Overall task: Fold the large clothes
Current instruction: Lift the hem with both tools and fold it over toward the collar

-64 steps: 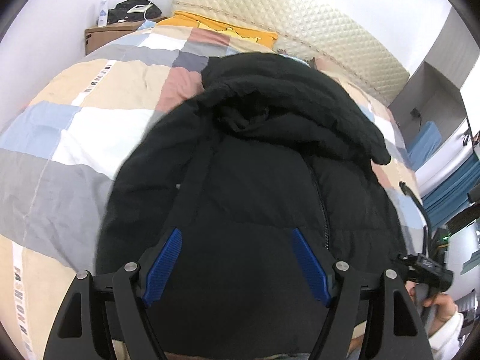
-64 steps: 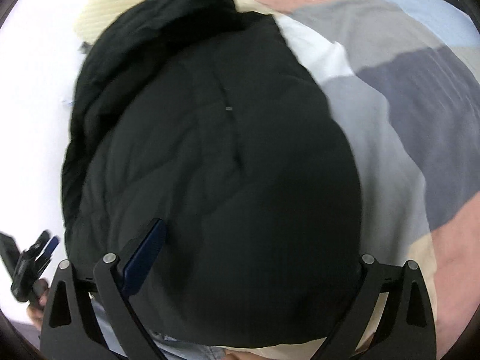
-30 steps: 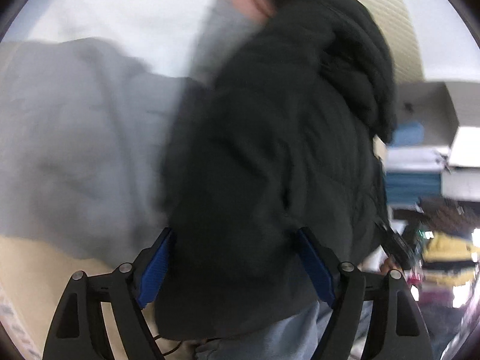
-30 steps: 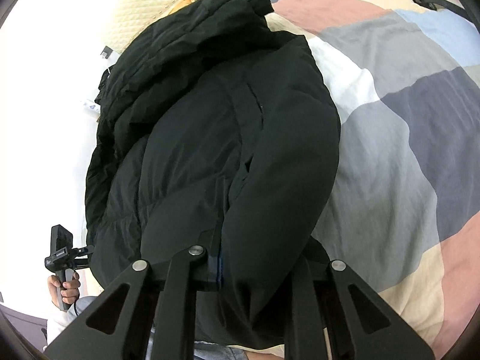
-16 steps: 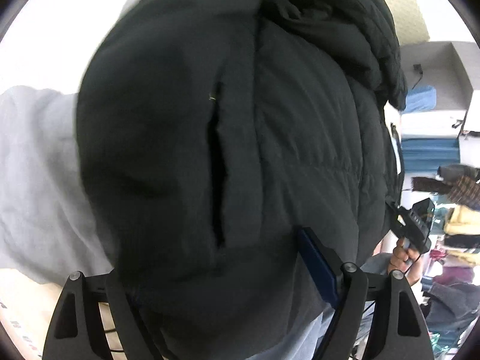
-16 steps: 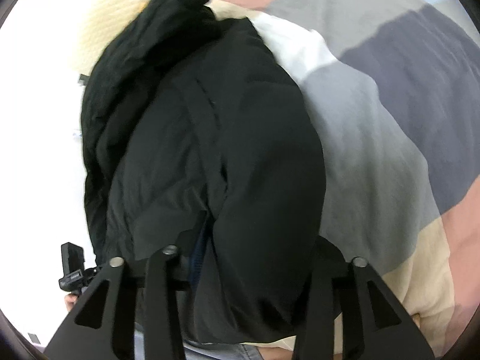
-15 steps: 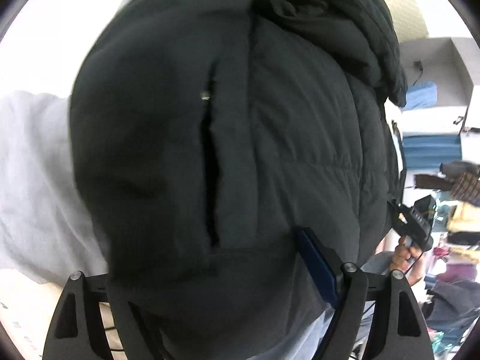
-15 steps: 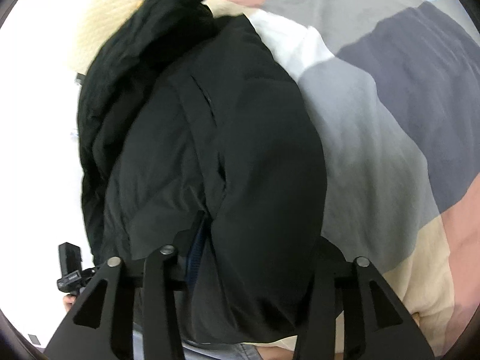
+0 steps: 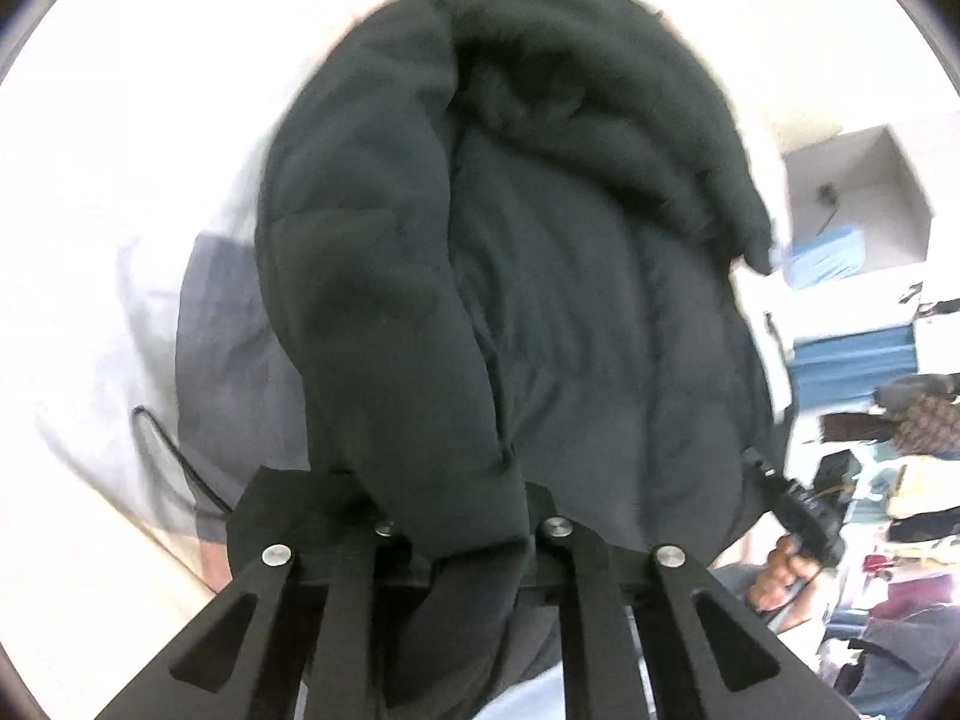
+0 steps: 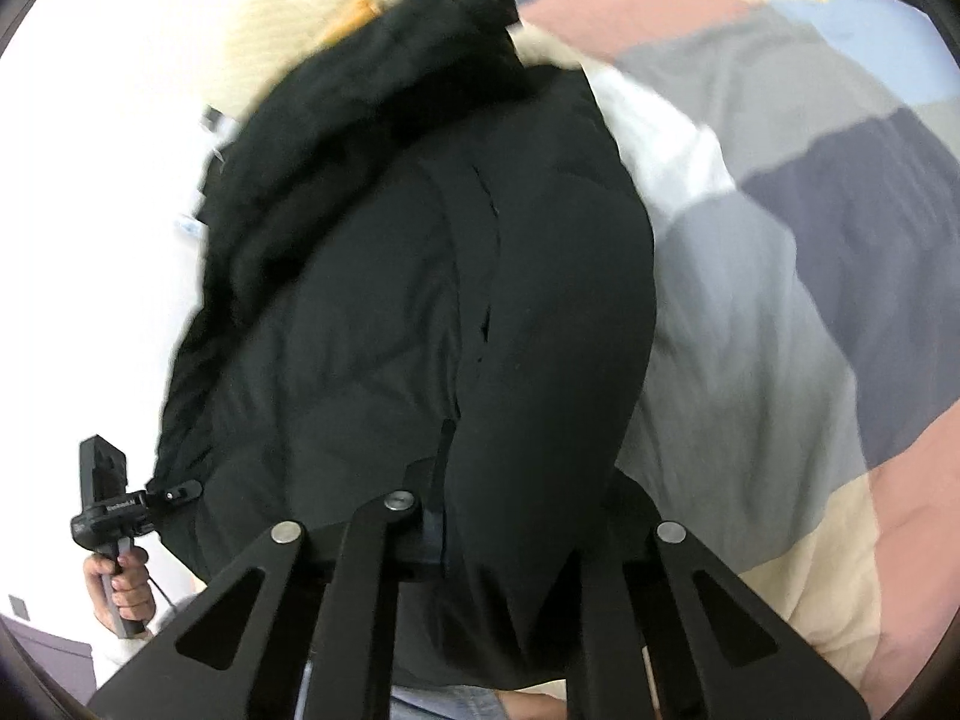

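A large black padded jacket [image 9: 570,300] with a hood lies bunched on the bed and fills both views. My left gripper [image 9: 462,534] has its jaws closing tight on a thick fold at the jacket's near left edge; the cloth covers its fingertips. In the right wrist view the same jacket [image 10: 390,300] hangs from my right gripper [image 10: 480,516], whose jaws are pressed together on the near right edge of the cloth. A hand holding the left gripper's handle [image 10: 108,510] shows at the lower left of that view.
A checked quilt [image 10: 780,300] in grey, white, pink and beige covers the bed, with a cream padded headboard [image 10: 288,30] behind. A black cable [image 9: 174,456] lies on the quilt at left. A wall niche [image 9: 858,192] and stacked blue cloth [image 9: 852,360] stand at right.
My left gripper went from wide open to shut on the jacket's edge and rose with it. The right gripper's jaws parted briefly, then shut again on the jacket.
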Available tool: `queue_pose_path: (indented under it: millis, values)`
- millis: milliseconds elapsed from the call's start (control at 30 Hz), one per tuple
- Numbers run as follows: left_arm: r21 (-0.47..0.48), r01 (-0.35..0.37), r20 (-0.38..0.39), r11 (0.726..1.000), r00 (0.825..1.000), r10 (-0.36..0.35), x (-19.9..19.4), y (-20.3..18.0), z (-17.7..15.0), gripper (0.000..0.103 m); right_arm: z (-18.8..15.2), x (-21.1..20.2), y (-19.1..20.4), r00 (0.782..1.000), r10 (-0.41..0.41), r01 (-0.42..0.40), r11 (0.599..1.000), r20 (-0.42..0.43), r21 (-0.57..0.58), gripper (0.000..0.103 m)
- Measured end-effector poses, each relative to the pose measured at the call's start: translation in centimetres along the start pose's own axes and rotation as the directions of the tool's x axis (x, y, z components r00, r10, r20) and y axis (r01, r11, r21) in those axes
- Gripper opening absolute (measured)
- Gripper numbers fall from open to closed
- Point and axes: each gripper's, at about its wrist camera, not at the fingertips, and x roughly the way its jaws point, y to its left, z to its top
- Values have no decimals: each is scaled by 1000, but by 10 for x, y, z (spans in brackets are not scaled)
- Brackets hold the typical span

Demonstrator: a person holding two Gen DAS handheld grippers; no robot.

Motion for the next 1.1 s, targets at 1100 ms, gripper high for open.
queue_pose_path:
  millis: [1100]
  values:
    - [160, 122, 411, 980, 894, -178, -278, -80, -151, 7, -75, -286, 97, 810, 397, -263, 903, 430, -339, 10]
